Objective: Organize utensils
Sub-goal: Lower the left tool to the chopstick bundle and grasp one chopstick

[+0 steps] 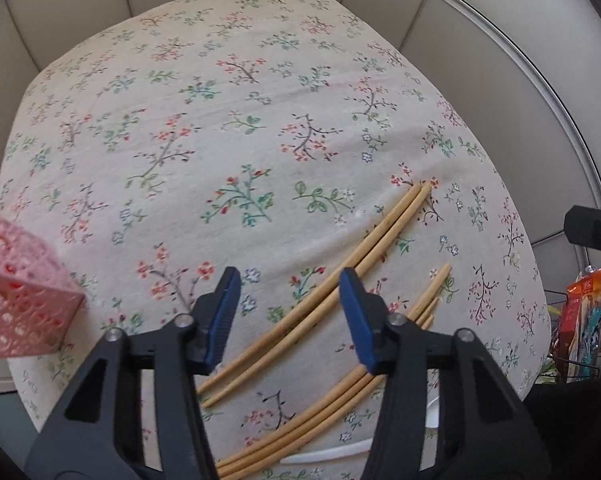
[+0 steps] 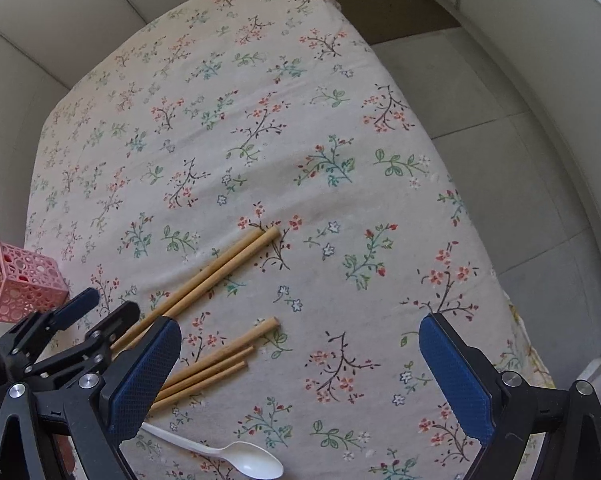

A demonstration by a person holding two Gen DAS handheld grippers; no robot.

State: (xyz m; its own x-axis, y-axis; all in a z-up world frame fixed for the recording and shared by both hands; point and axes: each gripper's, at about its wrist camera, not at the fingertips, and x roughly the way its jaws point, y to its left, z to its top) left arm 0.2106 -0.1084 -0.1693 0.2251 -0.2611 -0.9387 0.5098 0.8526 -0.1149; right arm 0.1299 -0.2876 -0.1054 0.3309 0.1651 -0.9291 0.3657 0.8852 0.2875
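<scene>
Chopsticks of pale wood or bamboo are laid on the flowered tabletop in two groups: a pair running between the fingers of the left gripper, and a bundle of three just beyond the right gripper's near finger. They are judged light, stiff and thin, likely to roll or slip when pinched; hold is best taken near mid-length, across the pair, so that neither stick tips.

The left gripper's fingers are seen partly closed around the pair, with gaps left on both sides, so nothing is held. The right gripper is spread wide and empty over bare cloth.

A white plastic spoon lies below the bundle, its handle partly covered by a finger. The pink perforated basket off to the left is cut by the frame edge; sticks appear to stand in it, but their number cannot be made out. The near ends of all the chopsticks are hidden behind the gripper bodies.
</scene>
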